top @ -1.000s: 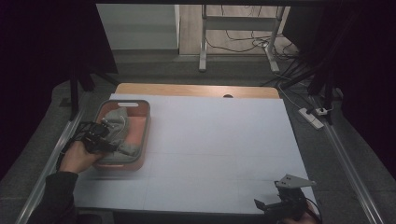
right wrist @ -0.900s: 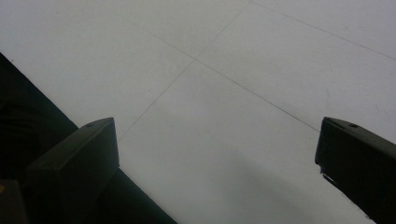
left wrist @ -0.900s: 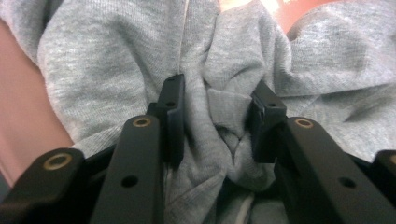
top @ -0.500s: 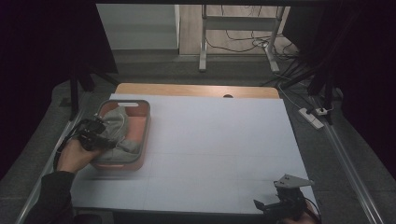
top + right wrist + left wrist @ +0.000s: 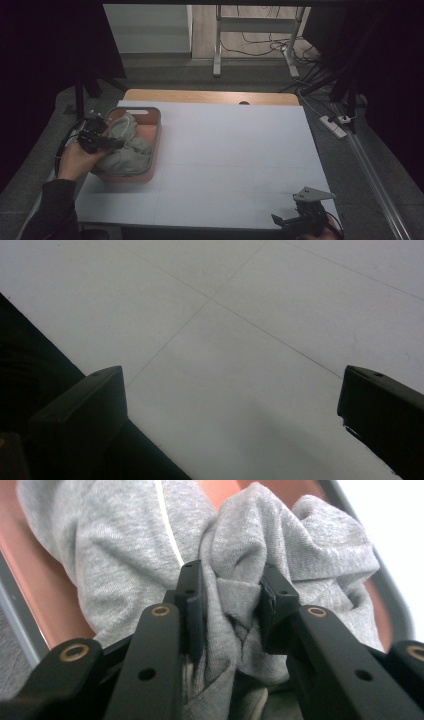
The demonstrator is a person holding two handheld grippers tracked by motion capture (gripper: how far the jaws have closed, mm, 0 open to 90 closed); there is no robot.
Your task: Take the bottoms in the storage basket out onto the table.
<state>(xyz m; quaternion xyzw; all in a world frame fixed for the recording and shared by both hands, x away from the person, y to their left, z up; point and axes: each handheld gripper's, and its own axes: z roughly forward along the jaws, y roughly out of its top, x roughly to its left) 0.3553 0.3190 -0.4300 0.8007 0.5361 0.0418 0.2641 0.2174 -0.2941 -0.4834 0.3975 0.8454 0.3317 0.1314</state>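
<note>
The left claw [image 5: 227, 597] has its jaws pinched on a fold of the grey sweatshirt [image 5: 280, 545], which lies bunched in the pink basket [image 5: 152, 150] at the counter's [image 5: 235, 150] left. Lifting it out looks yet to come. The right claw [image 5: 297, 222] waits wide open, empty, near right.

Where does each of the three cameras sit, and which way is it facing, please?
High view: above the person's side, looking forward and down on the white table; left hand and both grippers show.
Left gripper view: rides the left hand-held gripper, looking along its jaws, shut on the grey garment in the pink basket.
Right gripper view: rides the right hand-held gripper, jaws wide apart over bare table.
Shared: high and left gripper views both show the garment in the basket.
</note>
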